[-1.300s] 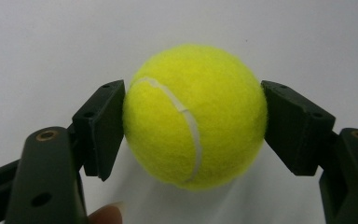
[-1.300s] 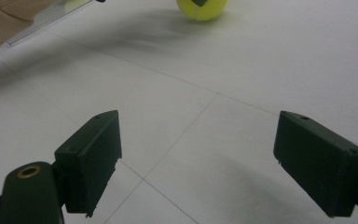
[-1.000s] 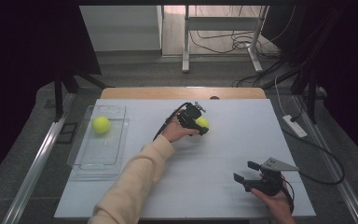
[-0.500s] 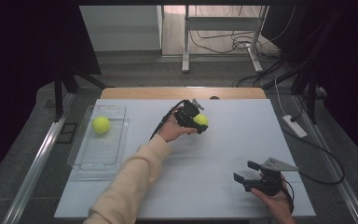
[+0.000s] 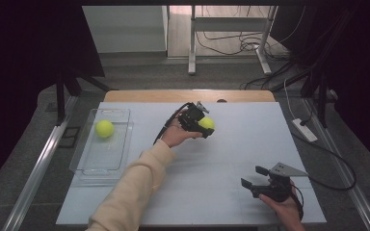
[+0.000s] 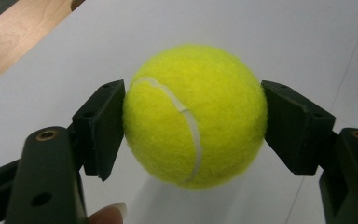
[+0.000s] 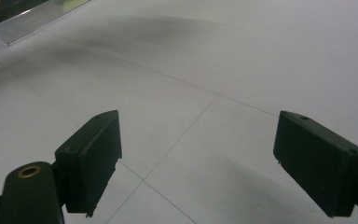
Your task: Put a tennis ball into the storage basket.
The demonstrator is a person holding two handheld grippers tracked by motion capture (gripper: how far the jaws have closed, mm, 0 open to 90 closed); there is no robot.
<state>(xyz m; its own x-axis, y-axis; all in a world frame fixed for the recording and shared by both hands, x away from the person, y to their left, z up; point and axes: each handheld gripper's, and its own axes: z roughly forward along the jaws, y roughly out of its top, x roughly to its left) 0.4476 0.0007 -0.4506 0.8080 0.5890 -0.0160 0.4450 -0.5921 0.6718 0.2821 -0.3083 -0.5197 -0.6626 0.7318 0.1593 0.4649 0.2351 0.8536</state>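
A yellow tennis ball (image 5: pixel 206 123) is lifted a little off the white table, held in my left gripper (image 5: pixel 203 125) near the table's middle back. In the left gripper view both black pads press the ball (image 6: pixel 196 116) from either side, with its shadow on the table below. A second yellow tennis ball (image 5: pixel 104 128) lies in the clear plastic tray (image 5: pixel 92 161) at the left. My right gripper (image 5: pixel 255 177) rests low at the front right, jaws wide apart over bare table (image 7: pixel 196 154) with nothing between them.
The white table (image 5: pixel 221 154) has a wooden strip (image 5: pixel 188 95) along its far edge. A white power strip (image 5: pixel 304 130) and cables lie off the right side. The tray's corner (image 7: pixel 23 25) shows far off in the right gripper view.
My left gripper has risen slightly with the ball and drifted a little toward the back. The right gripper has stayed still.
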